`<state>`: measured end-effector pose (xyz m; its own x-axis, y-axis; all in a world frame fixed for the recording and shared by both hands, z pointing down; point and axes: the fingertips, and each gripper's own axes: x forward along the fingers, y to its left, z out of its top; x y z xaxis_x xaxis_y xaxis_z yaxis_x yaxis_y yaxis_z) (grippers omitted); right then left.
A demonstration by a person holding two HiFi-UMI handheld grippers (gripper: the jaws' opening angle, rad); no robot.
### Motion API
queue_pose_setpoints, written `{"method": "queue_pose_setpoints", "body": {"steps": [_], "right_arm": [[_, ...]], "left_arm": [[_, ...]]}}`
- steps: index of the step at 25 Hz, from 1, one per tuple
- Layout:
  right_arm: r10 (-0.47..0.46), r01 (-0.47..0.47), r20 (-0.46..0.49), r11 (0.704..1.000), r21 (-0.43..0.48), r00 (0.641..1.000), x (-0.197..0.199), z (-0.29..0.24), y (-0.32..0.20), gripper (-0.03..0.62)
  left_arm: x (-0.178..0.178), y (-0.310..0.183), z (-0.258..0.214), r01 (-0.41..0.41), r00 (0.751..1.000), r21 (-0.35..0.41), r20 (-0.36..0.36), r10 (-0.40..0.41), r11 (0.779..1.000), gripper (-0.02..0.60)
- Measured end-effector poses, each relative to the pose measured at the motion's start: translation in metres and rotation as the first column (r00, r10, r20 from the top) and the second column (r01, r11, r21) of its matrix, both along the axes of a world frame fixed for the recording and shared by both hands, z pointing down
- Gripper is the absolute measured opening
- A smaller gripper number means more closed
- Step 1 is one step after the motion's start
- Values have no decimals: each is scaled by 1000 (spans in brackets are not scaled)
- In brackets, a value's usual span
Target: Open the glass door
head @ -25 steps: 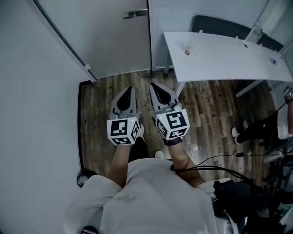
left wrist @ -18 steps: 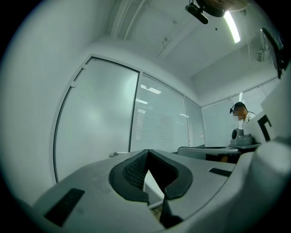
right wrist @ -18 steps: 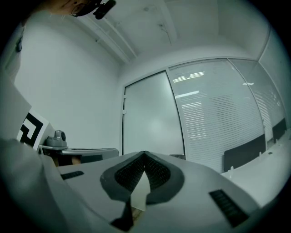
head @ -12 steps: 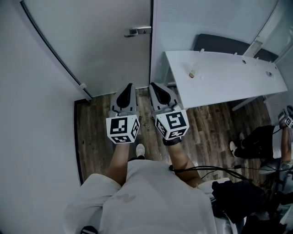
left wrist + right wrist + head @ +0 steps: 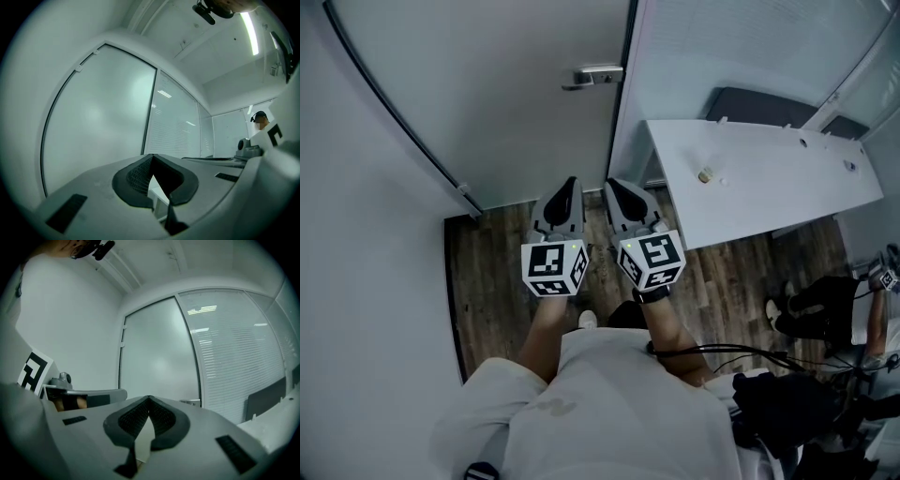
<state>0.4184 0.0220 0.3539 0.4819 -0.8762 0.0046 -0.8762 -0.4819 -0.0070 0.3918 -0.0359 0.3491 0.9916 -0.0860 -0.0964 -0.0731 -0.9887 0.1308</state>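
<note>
Left claw [image 5: 570, 185] is seen pressed together at the tips, w/ nothing pinched btwn them. Right claw [image 5: 614, 185] is likewise closed tip to tip and empty. Both are held side by side, near each other but apart, above the wood floor [image 5: 497, 272] and pointed roughly level twd the glass door [image 5: 506, 94].

Glass door is found straight ahead: frosted, lying flush w/ its frame. Its handle [image 5: 595, 75] is mounted at the door's right edge, ahead of the claws and touched by neither. A dark frame edge [image 5: 622, 103] is seen just right of the handle, w/ a frosted partition [image 5: 750, 47] lined by blinds beyond it. The door's left edge is marked by a dark strip run down to the floor, where the plain wall [image 5: 366, 281] is met.

Open room: a strip of floor is left free btwn the wall on the left and the white desk [image 5: 769, 169] on the right. The desk's near corner is placed just right of the right claw. A small object [image 5: 705, 175] is set on the desk near its left end; its kind can't be told. A dark chair [image 5: 759, 101] is seen behind the desk, against the partition. Another person [image 5: 811, 314] is seen at the far right, well apart from the door. Black cables [image 5: 722, 349] are laid across the floor at lower right.
</note>
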Motion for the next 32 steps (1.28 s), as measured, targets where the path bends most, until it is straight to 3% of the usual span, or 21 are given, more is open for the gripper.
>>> {"method": "queue_pose_setpoints", "body": {"steps": [7,20,32], "right_arm": [[-5,6,-4,1000,29,1000,75,-1,-26,3],[-74,75,-22,995,67,997,235,-21,-52,3],[-127,120,116,990,69,985,290,28,-72,3]], "left_arm": [[64,-23,6,1,1000,13,6,-1,1000,0],[221,-49,-8,70,997,62,15,-71,996,0],[273,-68,37,125,978,87,159,-138,988,0]]}}
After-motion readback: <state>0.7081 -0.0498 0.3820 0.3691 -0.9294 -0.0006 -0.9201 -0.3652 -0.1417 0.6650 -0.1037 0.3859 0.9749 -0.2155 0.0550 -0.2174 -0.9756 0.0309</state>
